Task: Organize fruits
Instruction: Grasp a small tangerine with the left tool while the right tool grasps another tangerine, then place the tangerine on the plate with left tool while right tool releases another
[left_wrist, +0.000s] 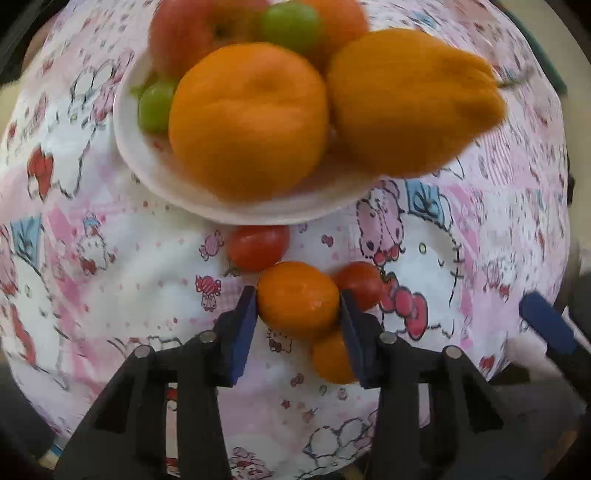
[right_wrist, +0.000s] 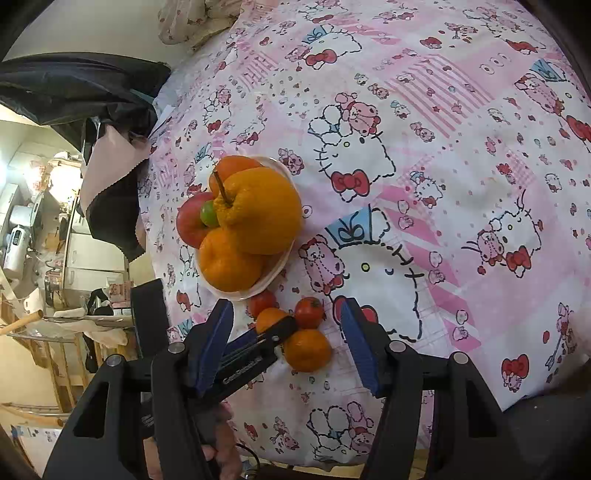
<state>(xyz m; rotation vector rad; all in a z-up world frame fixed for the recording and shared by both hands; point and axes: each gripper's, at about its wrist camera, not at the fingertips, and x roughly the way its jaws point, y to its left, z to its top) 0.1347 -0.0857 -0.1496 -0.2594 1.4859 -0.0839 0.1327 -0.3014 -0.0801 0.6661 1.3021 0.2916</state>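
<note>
A white plate (left_wrist: 155, 173) holds a big orange (left_wrist: 247, 118), a pear-shaped orange citrus (left_wrist: 410, 99), a red apple (left_wrist: 192, 33) and green grapes (left_wrist: 155, 107). My left gripper (left_wrist: 297, 302) is shut on a small mandarin (left_wrist: 297, 299) just in front of the plate. Two cherry tomatoes (left_wrist: 258, 245) (left_wrist: 360, 284) and a second mandarin (left_wrist: 330, 358) lie beside it on the cloth. In the right wrist view my right gripper (right_wrist: 286, 343) is open and empty above the table, with the plate (right_wrist: 275, 273), the left gripper (right_wrist: 275, 328) and the second mandarin (right_wrist: 306, 349) ahead.
The table wears a pink cartoon-cat cloth (right_wrist: 443, 184). Its left edge drops to a cluttered room with dark fabric (right_wrist: 74, 88) and shelves (right_wrist: 55, 258). A blue finger of the right gripper (left_wrist: 546, 325) shows at the right of the left wrist view.
</note>
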